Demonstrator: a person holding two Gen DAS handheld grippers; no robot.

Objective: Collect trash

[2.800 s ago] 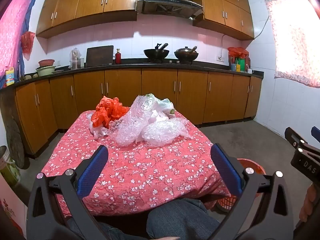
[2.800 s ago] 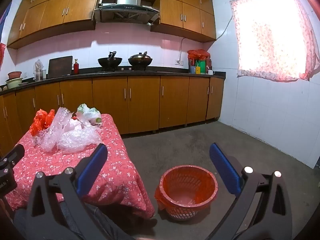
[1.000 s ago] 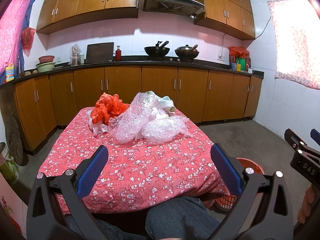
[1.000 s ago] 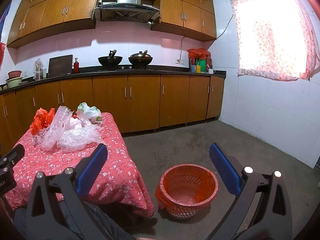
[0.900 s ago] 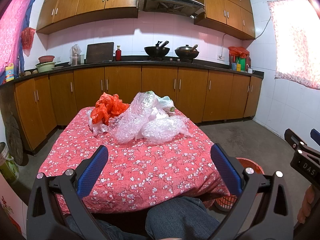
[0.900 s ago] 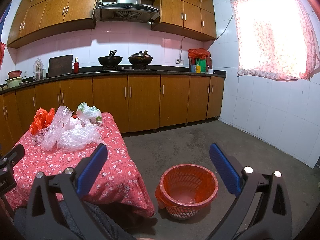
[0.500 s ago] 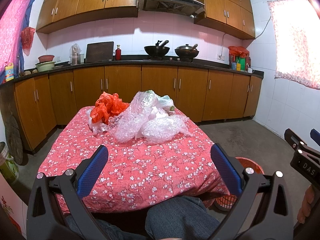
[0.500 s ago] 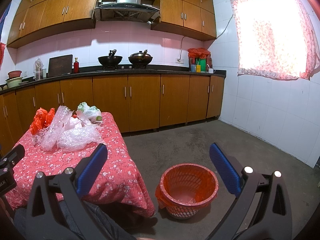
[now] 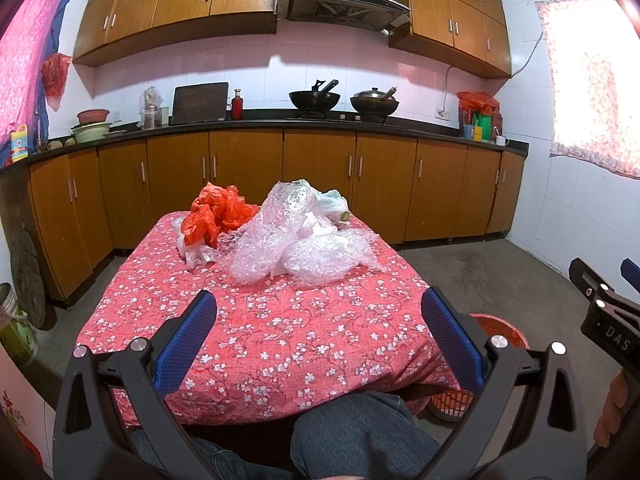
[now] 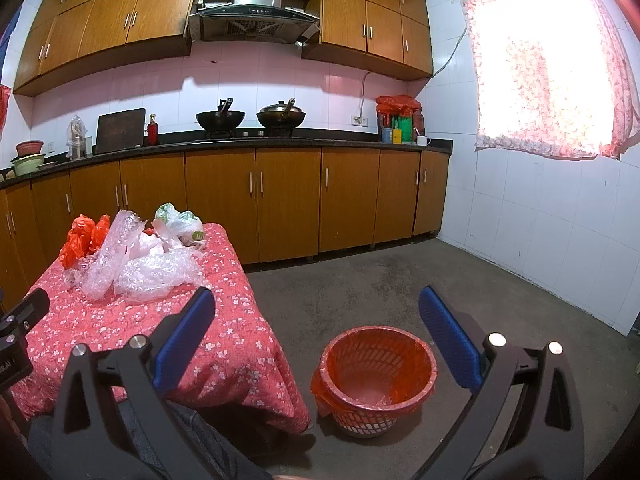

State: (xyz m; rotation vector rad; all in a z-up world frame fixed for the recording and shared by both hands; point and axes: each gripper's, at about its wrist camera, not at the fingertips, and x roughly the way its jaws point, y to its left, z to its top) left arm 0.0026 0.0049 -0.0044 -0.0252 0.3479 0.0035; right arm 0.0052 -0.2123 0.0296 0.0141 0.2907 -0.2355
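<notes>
A pile of trash lies at the far end of the table with the red flowered cloth (image 9: 280, 332): clear bubble wrap (image 9: 296, 240), an orange plastic bag (image 9: 216, 216) and a whitish-green bag (image 9: 332, 200). The pile also shows in the right wrist view (image 10: 136, 260). An orange basket (image 10: 376, 376) with an orange liner stands on the floor right of the table. My left gripper (image 9: 320, 332) is open and empty, held over the table's near edge. My right gripper (image 10: 316, 336) is open and empty, above the floor near the basket.
Wooden kitchen cabinets (image 9: 320, 184) and a dark counter with woks run along the back wall. A person's knees in jeans (image 9: 360, 432) sit under the table's near edge. Bare concrete floor (image 10: 400, 280) lies right of the table. A white tiled wall with a curtained window (image 10: 548, 76) is at right.
</notes>
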